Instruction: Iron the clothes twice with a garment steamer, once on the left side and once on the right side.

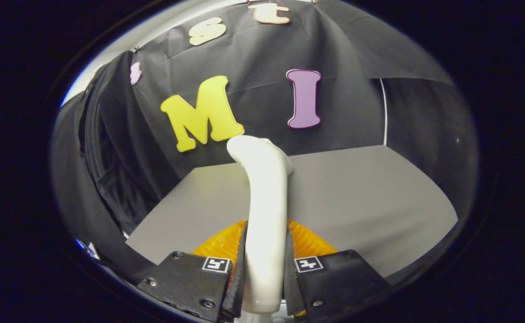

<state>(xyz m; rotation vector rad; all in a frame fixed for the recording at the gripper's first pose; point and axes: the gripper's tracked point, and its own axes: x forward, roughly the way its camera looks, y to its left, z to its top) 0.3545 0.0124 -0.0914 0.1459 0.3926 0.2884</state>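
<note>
A white garment steamer (264,197) stands up between my fingers, its handle rising ahead and its rounded head bent away at the top. My gripper (264,278) is shut on the steamer's handle, both fingers pressing its sides. A dark garment (105,157) hangs to the left of the steamer, against the booth wall, reaching down past the table's edge. The steamer's head is apart from the garment, to its right.
A grey table (356,202) lies beyond the fingers. An orange ribbed object (219,244) shows just behind the fingers at the steamer's base. Black cloth wall stands behind the table, with a thin white line (385,112) at the right.
</note>
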